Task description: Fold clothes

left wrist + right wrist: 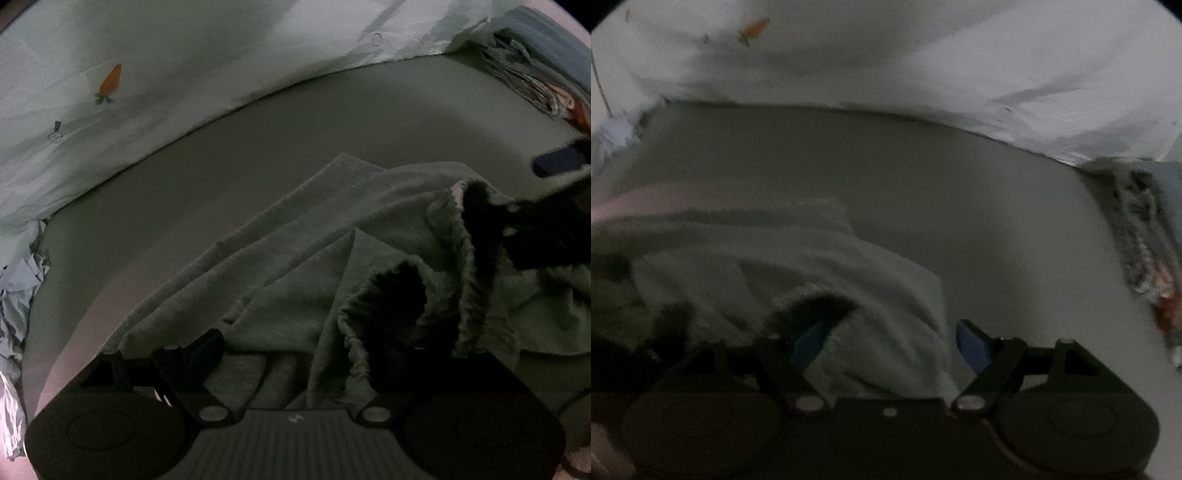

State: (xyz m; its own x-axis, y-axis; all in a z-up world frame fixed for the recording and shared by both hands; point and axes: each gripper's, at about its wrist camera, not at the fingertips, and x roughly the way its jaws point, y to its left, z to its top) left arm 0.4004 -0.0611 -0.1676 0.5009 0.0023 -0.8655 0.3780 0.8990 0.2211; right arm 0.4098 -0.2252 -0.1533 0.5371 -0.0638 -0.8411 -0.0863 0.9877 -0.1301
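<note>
On the left of the left wrist view, crumpled pale blue-and-white fabric (18, 295) lies bunched at the edge of the smooth grey worktop (258, 155), and a white sheet with an orange carrot print (110, 83) hangs behind it. The task's thing, a pale green, fleecy knit garment (295, 251), lies rumpled on the near part of the worktop, with 2 dark tube-like openings gaping toward the cameras.

The left gripper (295, 350) hovers low over the cloth with its jaws spread wide; only 1 finger shows clearly, the other is lost behind a raised fold, and nothing appears pinched. To the right, the right gripper (890, 343) also stands wide open, a fold of the garment lying between its blue pads (971, 347) without being squeezed.

Judging by the drape, the garment is light, soft and floppy, not slippery, not fragile; it will sag and bunch when lifted. The ribbed rim of each opening looks the firmest hold, 1 gripper to each, so the cloth can be stretched flat.

A stack of folded patterned textiles (1141, 243) sits at the far right.
</note>
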